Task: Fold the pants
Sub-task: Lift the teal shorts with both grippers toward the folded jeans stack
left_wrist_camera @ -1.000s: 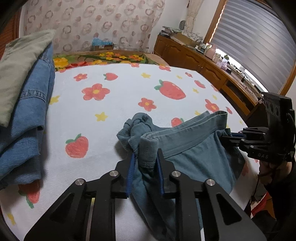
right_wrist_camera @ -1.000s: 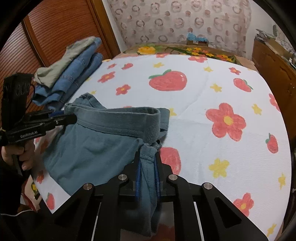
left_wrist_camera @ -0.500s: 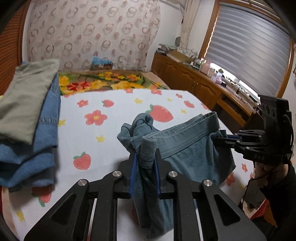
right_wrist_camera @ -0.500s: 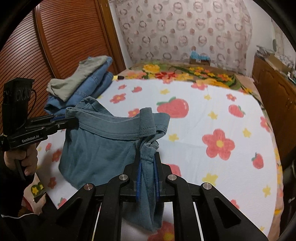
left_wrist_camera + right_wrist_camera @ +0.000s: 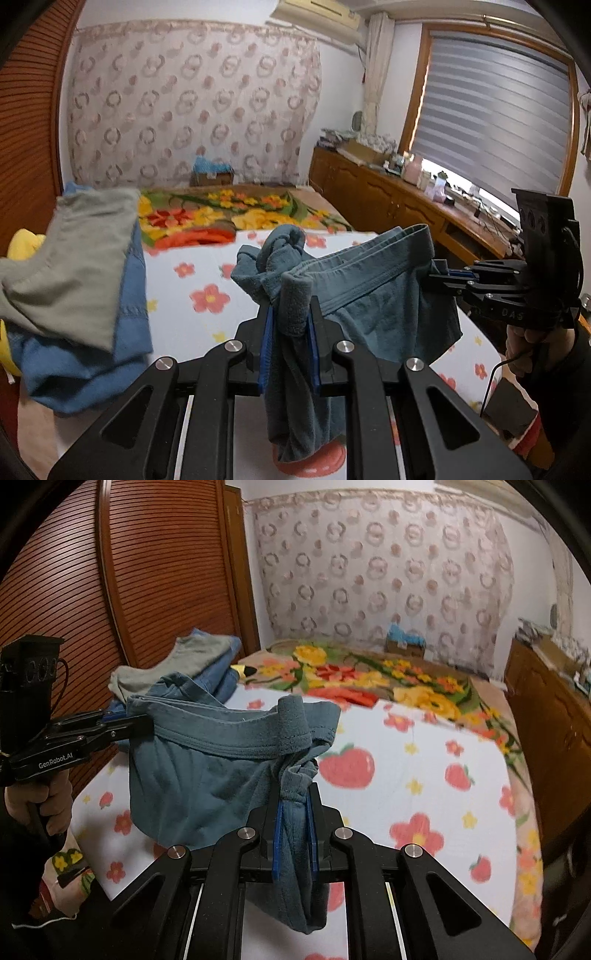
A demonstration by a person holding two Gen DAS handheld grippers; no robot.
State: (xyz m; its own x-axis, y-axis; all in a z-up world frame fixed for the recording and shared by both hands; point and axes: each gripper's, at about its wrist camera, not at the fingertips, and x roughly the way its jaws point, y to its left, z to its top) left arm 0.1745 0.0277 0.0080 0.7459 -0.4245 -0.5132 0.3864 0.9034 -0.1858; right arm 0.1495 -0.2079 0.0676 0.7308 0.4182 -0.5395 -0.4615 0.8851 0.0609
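The teal pants point(image 5: 373, 295) hang in the air above the bed, stretched by the waistband between both grippers. My left gripper point(image 5: 289, 325) is shut on one end of the waistband, with cloth bunched between its blue pads. My right gripper point(image 5: 294, 814) is shut on the other end, and fabric hangs below its fingers. In the left wrist view the right gripper point(image 5: 439, 275) shows at the right, held by a hand. In the right wrist view the left gripper point(image 5: 138, 722) shows at the left, and the pants point(image 5: 207, 771) sag in a pouch between them.
A pile of folded clothes point(image 5: 74, 280), grey-green on blue denim, lies on the left of the bed point(image 5: 207, 321) with its strawberry and flower sheet. A wooden cabinet point(image 5: 399, 206) with clutter runs along the right. A slatted wooden door point(image 5: 147, 576) stands at the left.
Both grippers have risen with the pants, lifting them off the sheet. Both views have tilted up, showing more of the wall and window.
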